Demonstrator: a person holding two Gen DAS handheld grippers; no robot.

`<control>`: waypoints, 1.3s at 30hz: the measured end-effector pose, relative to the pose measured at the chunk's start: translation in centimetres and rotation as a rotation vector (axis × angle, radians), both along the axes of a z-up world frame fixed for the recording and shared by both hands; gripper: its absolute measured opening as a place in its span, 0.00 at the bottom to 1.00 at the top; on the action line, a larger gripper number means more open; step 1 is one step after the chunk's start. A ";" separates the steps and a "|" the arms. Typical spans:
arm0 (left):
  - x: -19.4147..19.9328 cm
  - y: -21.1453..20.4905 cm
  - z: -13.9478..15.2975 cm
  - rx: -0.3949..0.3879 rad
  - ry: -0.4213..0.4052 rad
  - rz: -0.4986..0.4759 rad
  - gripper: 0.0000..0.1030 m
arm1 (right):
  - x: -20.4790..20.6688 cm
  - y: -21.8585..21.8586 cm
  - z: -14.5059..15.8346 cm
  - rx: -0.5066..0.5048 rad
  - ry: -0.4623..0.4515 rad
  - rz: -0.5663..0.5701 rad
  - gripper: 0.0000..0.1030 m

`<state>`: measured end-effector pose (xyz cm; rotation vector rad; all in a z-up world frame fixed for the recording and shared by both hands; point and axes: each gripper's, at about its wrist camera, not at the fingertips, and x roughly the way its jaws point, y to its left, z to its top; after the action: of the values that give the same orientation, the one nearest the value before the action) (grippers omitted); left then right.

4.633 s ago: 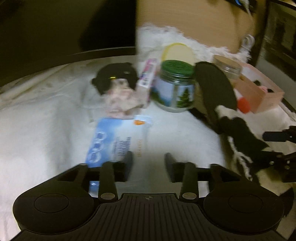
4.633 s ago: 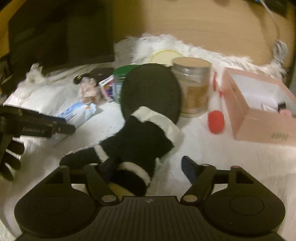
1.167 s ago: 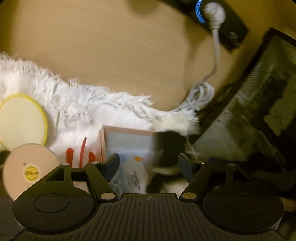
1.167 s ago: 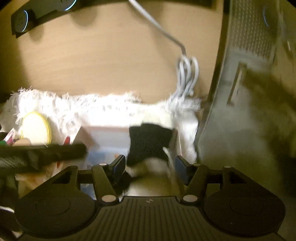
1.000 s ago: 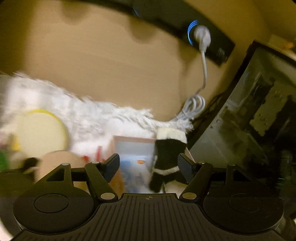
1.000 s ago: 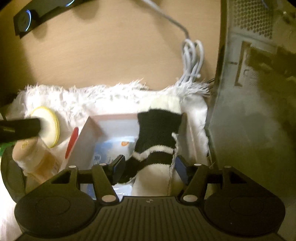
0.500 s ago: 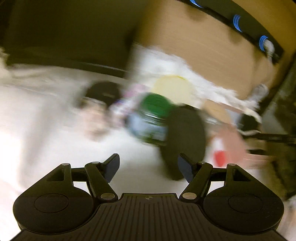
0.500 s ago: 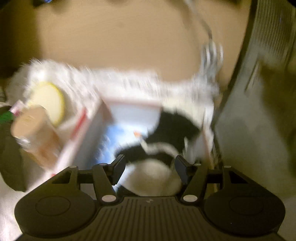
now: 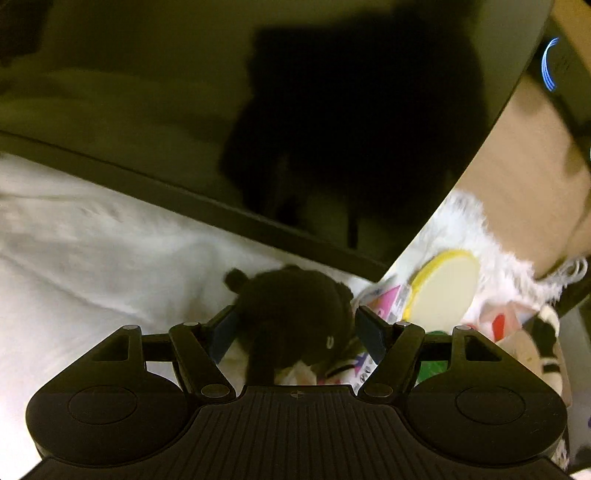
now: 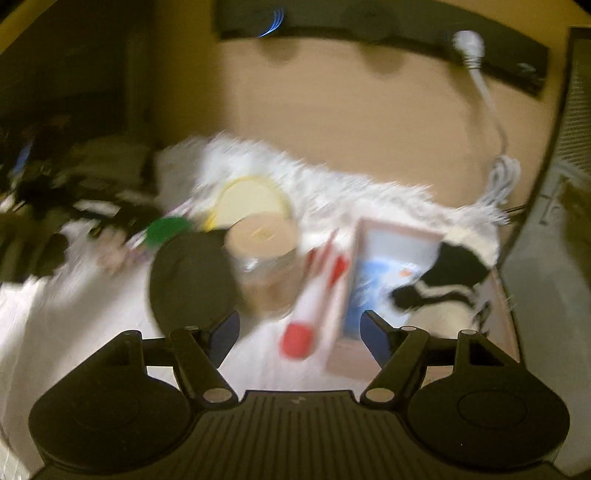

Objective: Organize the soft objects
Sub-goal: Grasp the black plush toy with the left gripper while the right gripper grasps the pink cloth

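Fluffy white rug (image 9: 92, 258) | left tool (image 9: 295, 328) spread around black plush (image 9: 291, 314) | right tool (image 10: 299, 328) spread, opening, empty

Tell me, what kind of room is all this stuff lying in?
Probably a home desk or bedroom corner: a fluffy white fringed rug covers a tan wooden surface, a black power strip with a white plug runs behind, and a pink box holds a black-and-white striped sock.

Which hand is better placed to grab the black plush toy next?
Left. The left gripper is open with the black plush toy between its fingers; the right gripper is open over the pink box.
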<state>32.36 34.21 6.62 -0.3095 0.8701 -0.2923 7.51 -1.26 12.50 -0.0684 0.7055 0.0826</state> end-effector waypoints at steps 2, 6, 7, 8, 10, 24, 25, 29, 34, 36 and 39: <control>1.2 -0.9 -1.0 0.034 0.026 -0.016 0.80 | -0.9 1.8 -0.6 -0.035 0.017 0.034 0.71; 2.3 -1.9 -2.5 0.046 0.065 -0.054 0.83 | -2.1 4.4 -1.8 -0.080 0.037 0.082 0.71; 2.5 -2.1 -2.8 0.049 0.075 -0.063 0.83 | -2.2 5.0 -2.0 -0.088 0.043 0.092 0.71; 2.6 -2.4 -3.1 0.053 0.080 -0.076 0.80 | -2.3 5.4 -2.1 -0.095 0.044 0.097 0.71; 2.7 -2.5 -3.6 0.039 0.081 -0.074 0.78 | -2.4 6.3 -2.3 -0.110 0.037 0.107 0.71; -2.3 5.9 -2.0 -0.166 0.012 0.034 0.74 | 4.7 21.4 -4.5 -0.292 -0.109 0.462 0.70; -2.5 6.3 -2.0 -0.174 0.010 0.039 0.74 | 5.8 22.9 -5.2 -0.286 -0.098 0.481 0.70; -3.5 8.2 -1.7 -0.229 -0.005 0.074 0.74 | 9.8 28.4 -8.0 -0.297 -0.069 0.548 0.68; -4.3 10.2 -1.4 -0.310 -0.012 0.142 0.74 | 13.3 31.7 -10.1 -0.242 0.053 0.601 0.31; -5.0 10.8 -1.0 -0.301 -0.036 0.156 0.74 | 13.3 31.4 -9.7 -0.212 0.084 0.601 0.20; -6.2 11.5 0.5 -0.223 -0.089 0.186 0.74 | 11.9 28.8 -6.7 -0.170 0.009 0.588 0.15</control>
<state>26.13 45.70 7.10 -0.5778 0.7163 -0.2281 19.45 27.51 5.82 -0.4377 0.6825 0.5859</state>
